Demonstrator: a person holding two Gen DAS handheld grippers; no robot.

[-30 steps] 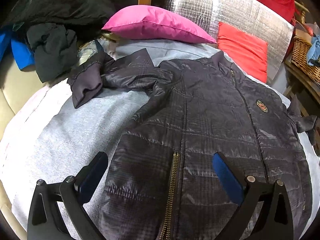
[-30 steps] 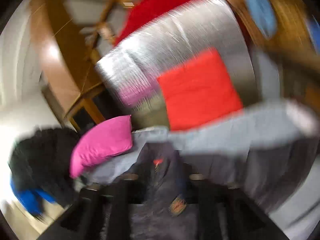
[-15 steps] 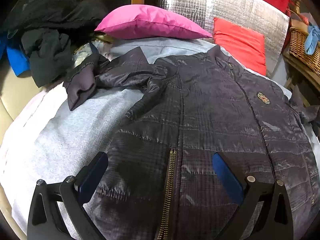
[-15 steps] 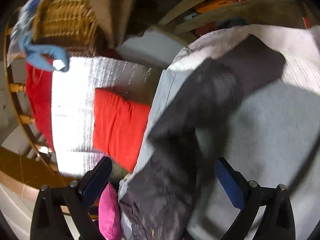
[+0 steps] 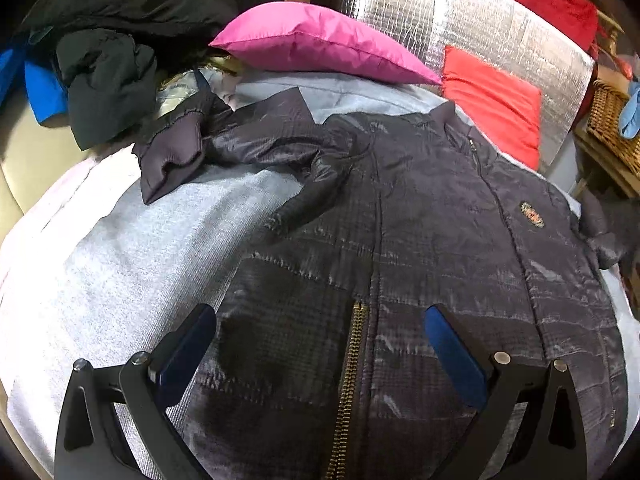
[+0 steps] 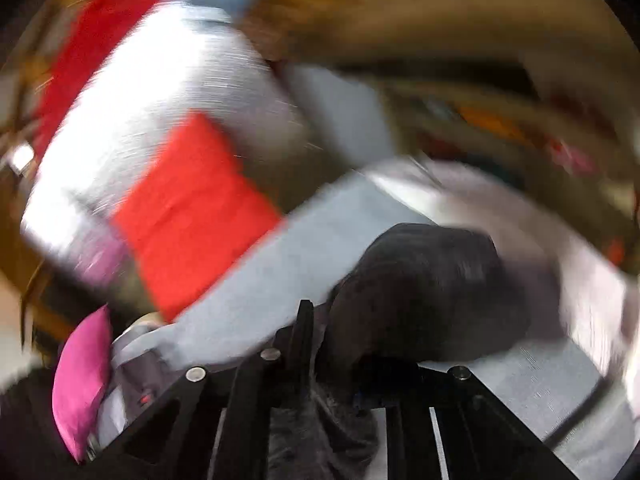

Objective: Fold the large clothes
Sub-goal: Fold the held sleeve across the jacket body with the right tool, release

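Observation:
A dark quilted jacket (image 5: 420, 220) lies front-up on a grey sheet (image 5: 120, 260), its zip running toward me. One sleeve (image 5: 224, 144) is crumpled out at the upper left. My left gripper (image 5: 316, 340) hovers open over the jacket's lower front, the zip between its blue pads, touching nothing. The right wrist view is blurred by motion. There the jaws of my right gripper (image 6: 328, 344) are closing, and the jacket's other sleeve (image 6: 432, 280) is bunched between them, its cuff bulging out ahead.
A pink pillow (image 5: 320, 40), a red cushion (image 5: 492, 100) and a silver foil pad (image 5: 440, 4) line the far edge. Dark clothes (image 5: 112, 40) are heaped at the back left. A wicker basket (image 5: 608, 120) stands at the right.
My right gripper swung and rolled over to the sleeve; half a second ago its jaws stood wide apart, now they are pinched on the sleeve. The left gripper stayed open, almost still.

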